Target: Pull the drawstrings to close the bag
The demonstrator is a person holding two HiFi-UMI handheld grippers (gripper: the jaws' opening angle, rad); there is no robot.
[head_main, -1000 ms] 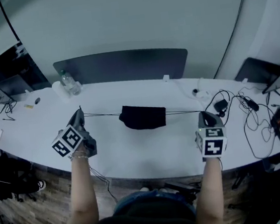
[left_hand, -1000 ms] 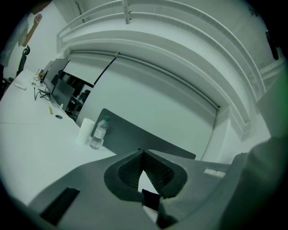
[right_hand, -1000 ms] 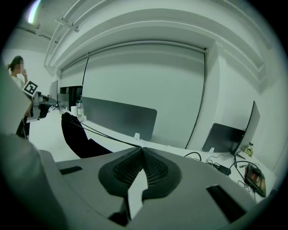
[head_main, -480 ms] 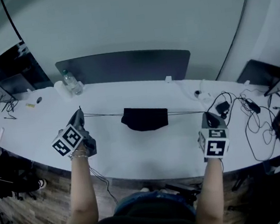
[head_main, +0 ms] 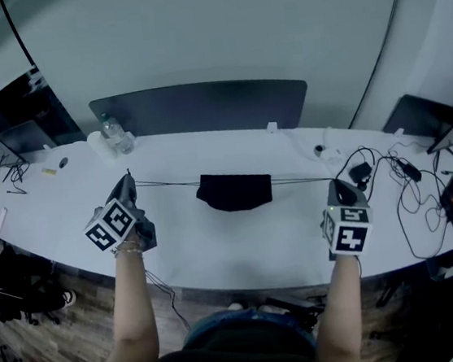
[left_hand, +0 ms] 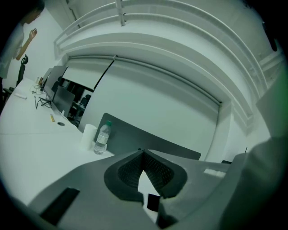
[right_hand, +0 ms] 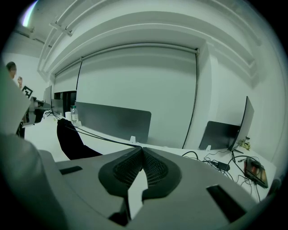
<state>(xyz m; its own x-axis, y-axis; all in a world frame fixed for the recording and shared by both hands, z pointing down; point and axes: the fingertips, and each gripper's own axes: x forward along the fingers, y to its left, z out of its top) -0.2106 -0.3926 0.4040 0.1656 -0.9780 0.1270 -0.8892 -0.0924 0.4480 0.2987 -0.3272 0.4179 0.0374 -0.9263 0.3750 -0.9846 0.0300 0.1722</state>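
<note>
The black bag (head_main: 234, 191) lies flat on the white table (head_main: 218, 243), about in the middle between the two grippers and a little farther from the person than they are. From each side of its upper edge, one thin dark cord goes out in a straight, tight line. The left drawstring (head_main: 165, 184) runs to the tip of the left gripper (head_main: 131, 180), and the right drawstring (head_main: 300, 180) runs to the tip of the right gripper (head_main: 335, 182). Both grippers are held above the table, well apart from the bag, one in each hand. In the left gripper view the two ribbed fingers (left_hand: 158, 169) meet at their tips, so this gripper is clenched; the cord itself is too thin to be made out there, but the head view shows it ending exactly at that tip. In the right gripper view the fingers (right_hand: 155, 170) are also pressed together at the tip, and the cord leaves this point and leads to the left toward the bag, so this gripper is grasping it. Behind the bag stands a dark grey divider panel (head_main: 201, 109). A water bottle (head_main: 112, 133) stands near its left end, and several black cables (head_main: 389, 174) lie on the table at the right.
</note>
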